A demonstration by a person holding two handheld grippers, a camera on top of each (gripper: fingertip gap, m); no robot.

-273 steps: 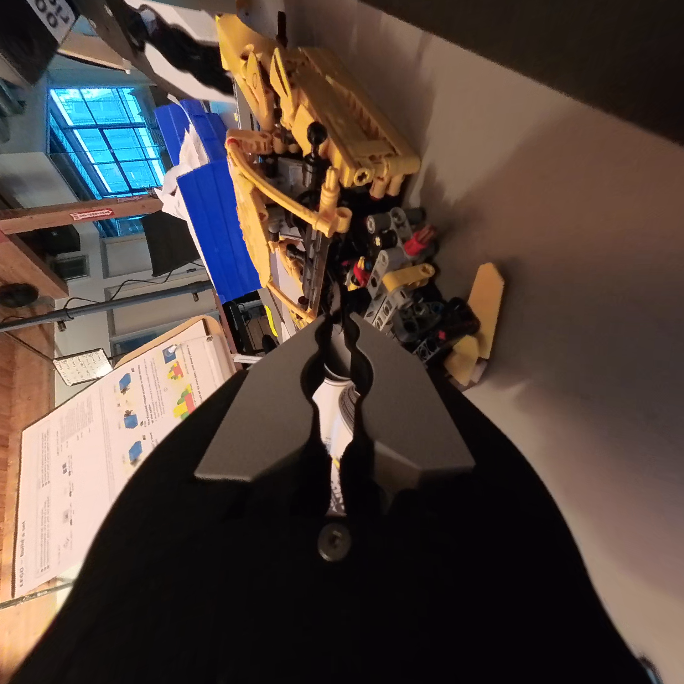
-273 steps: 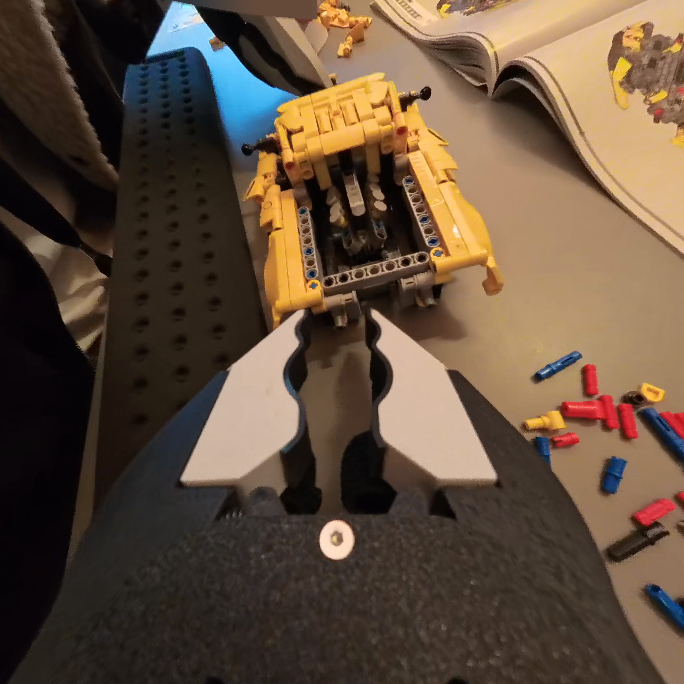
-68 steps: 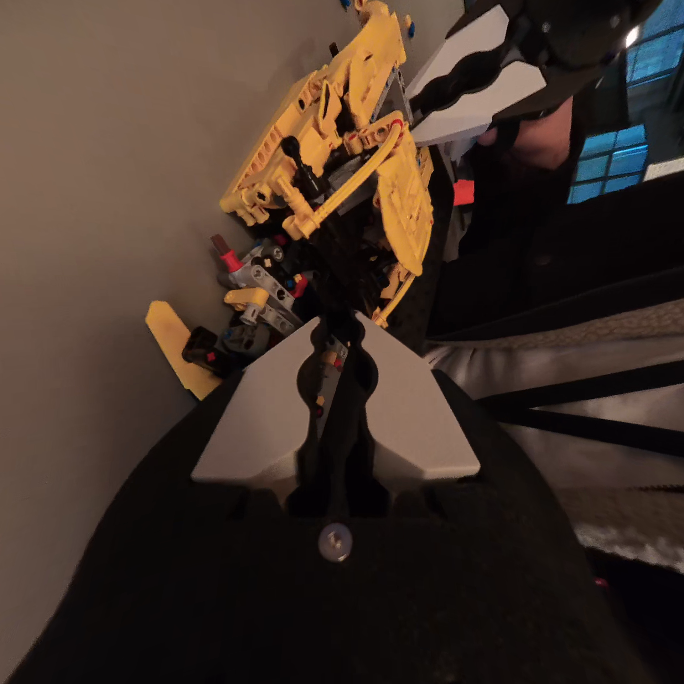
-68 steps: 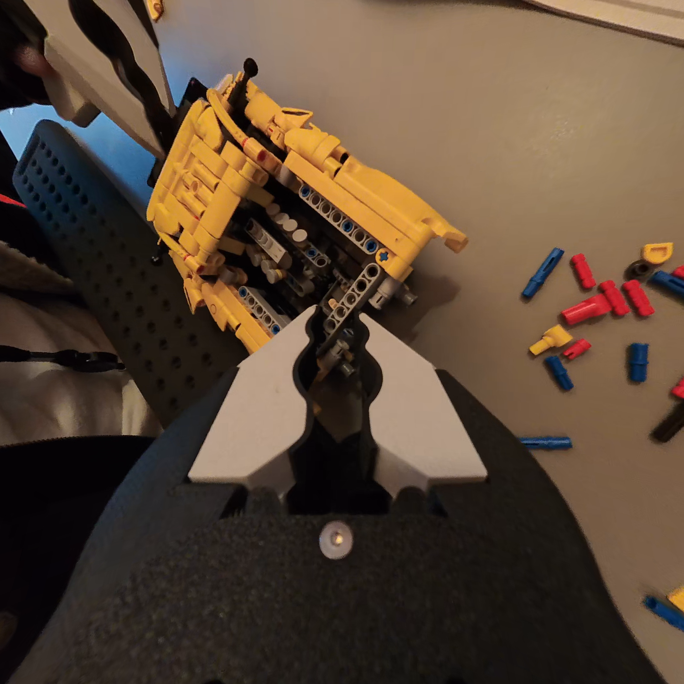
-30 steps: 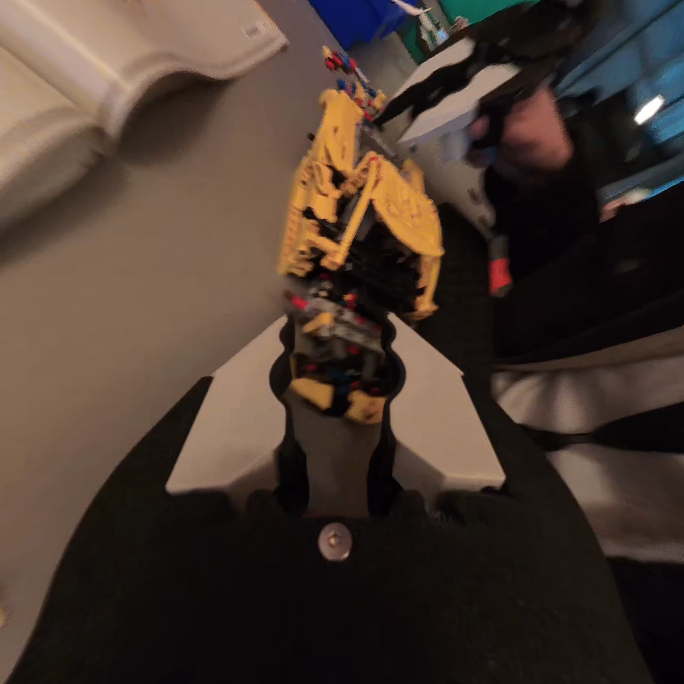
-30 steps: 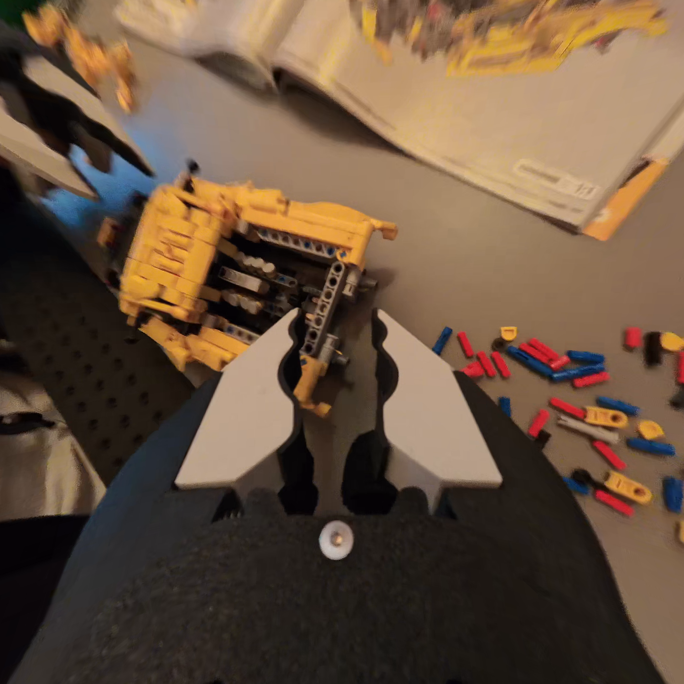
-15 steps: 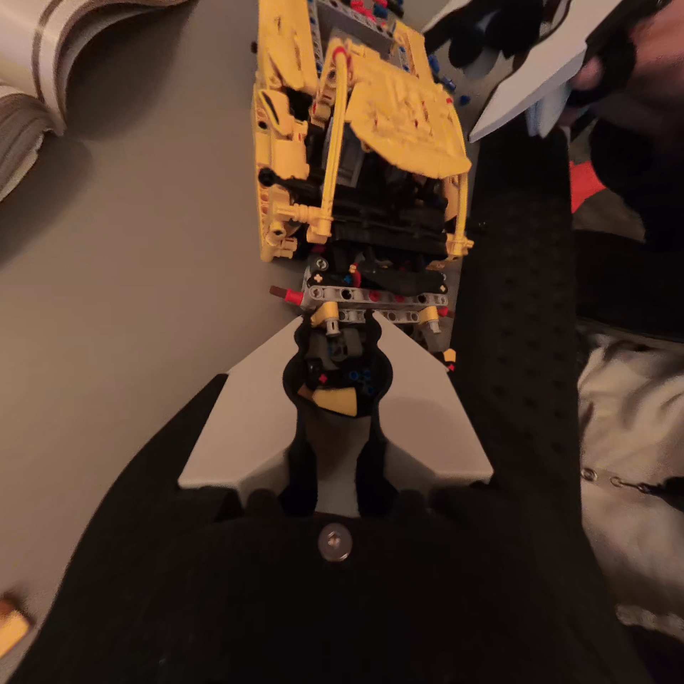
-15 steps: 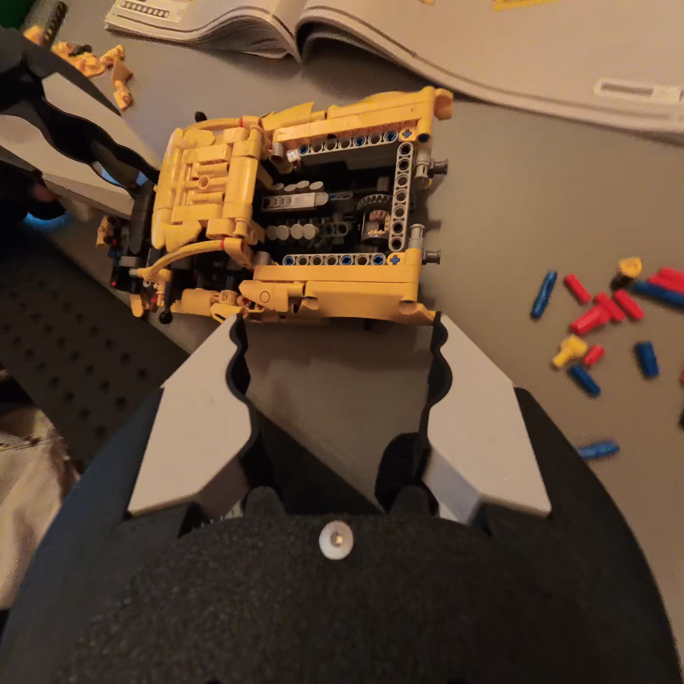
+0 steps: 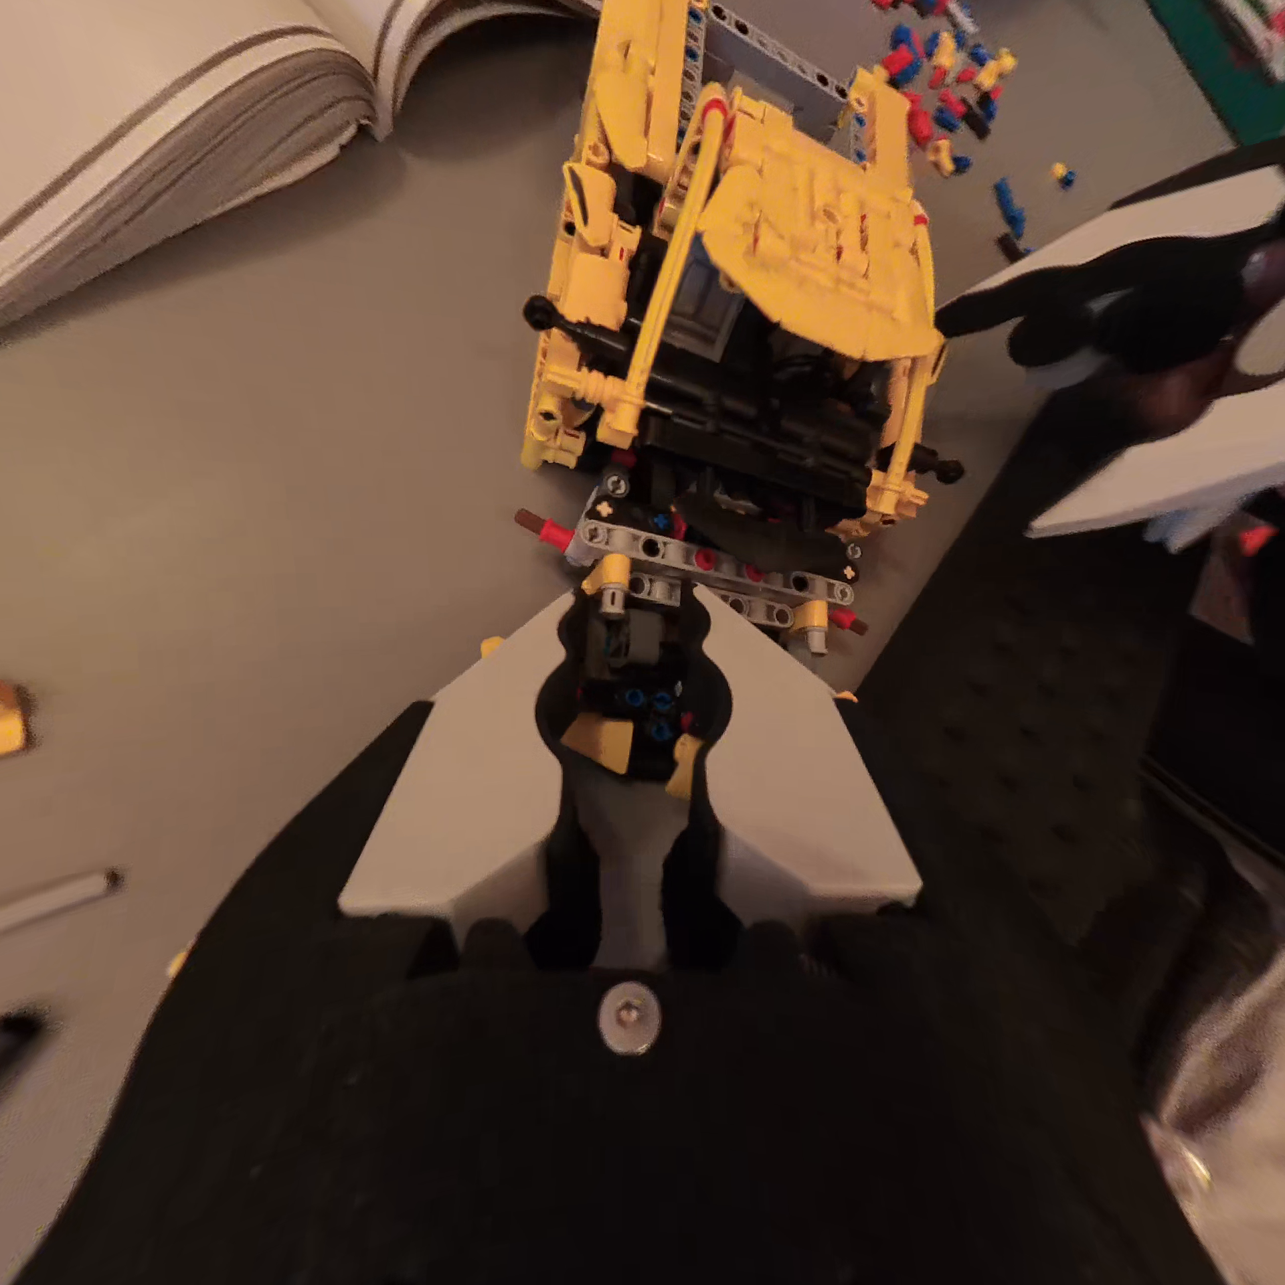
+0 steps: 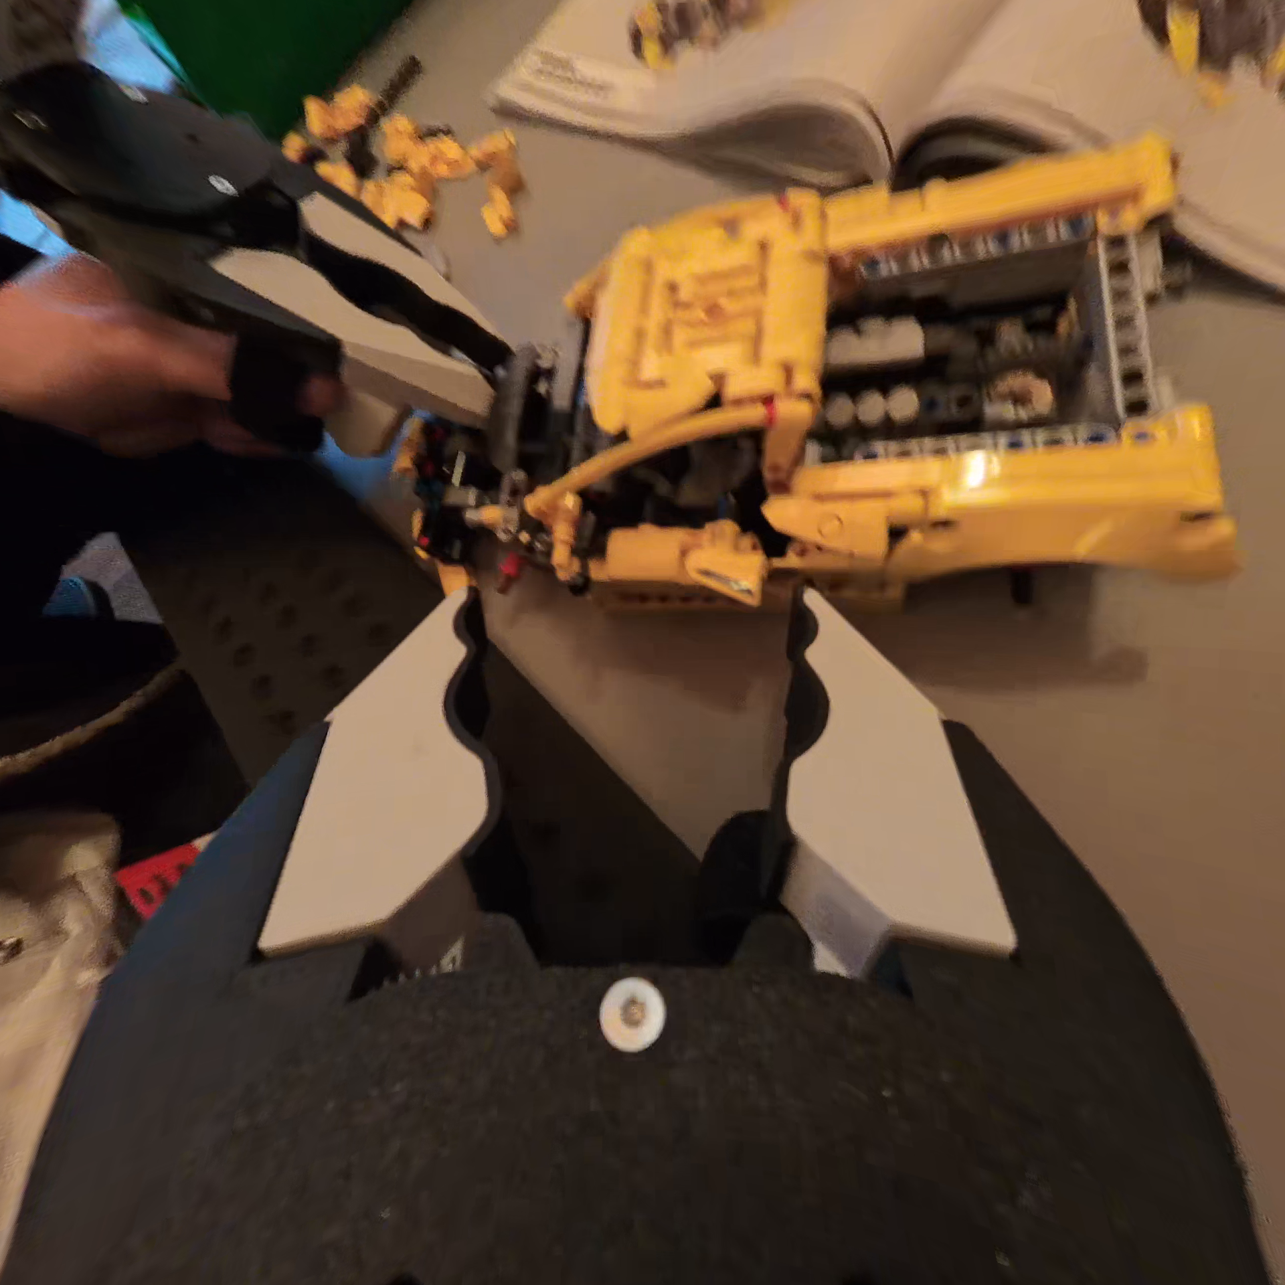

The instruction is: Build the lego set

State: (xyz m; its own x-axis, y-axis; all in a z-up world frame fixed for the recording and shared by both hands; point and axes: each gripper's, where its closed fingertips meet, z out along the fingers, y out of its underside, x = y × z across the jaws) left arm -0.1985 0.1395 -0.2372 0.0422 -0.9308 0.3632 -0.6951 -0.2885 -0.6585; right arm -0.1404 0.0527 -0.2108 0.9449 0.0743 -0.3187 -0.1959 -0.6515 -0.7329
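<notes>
Between left tool (image 9: 634, 612) tips: model's nose (image 9: 629, 695).

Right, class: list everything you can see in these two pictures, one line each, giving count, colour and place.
Lego car model: one, yellow with black and grey inner parts, middle of the table, its front end between the left gripper's fingers.
Instruction book: one, white pages, open beyond the model.
Loose pins: many, red, blue, yellow, black, scattered past the model's rear.
Yellow pieces: a pile, near the green bin.
Green bin: one, table's far edge.
Perforated mat: one, black, beside the model.
Table: one, grey.
Left gripper: grey fingers, closed on the model.
Right gripper: grey fingers, open, empty.
</notes>
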